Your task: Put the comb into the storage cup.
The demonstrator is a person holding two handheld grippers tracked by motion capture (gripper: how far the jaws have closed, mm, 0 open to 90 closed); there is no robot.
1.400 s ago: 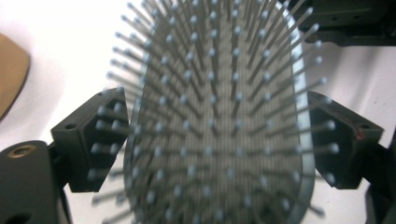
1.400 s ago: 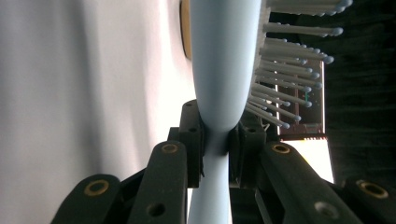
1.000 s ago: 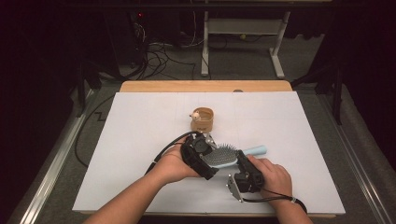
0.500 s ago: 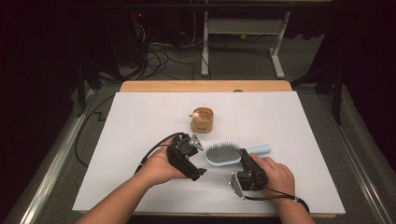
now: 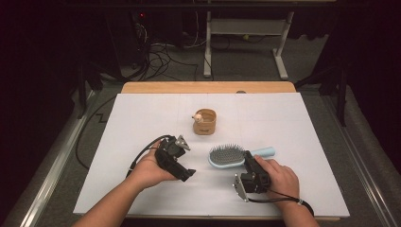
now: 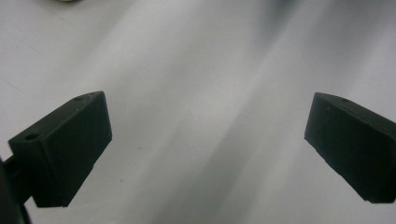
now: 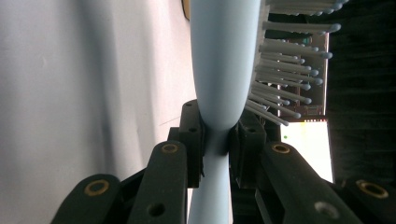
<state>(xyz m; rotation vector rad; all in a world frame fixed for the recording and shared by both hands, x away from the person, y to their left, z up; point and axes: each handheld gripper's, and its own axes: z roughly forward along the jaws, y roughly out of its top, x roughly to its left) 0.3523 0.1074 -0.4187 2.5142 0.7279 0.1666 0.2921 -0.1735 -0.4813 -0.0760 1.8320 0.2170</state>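
- The left hand-held black gripper [image 5: 182,172] lies in the person's left hand, left of the middle of the white worktop [image 5: 142,113] and nearer its front edge. The high view shows its cable and grey plate. The left gripper view shows what that view cannot: the 2 black jaws stand wide apart and have just been opening, with bare white surface between them.
- A small tan cup-like holder with a tiny figure at its rim [image 5: 204,121] stands near the worktop's centre.
- The light blue plastic hairbrush with grey bristles [image 5: 226,156] lies right of centre, handle toward the right edge.
- The right hand-held black gripper [image 7: 216,135] clamps the brush's neck, as the right gripper view shows close up.
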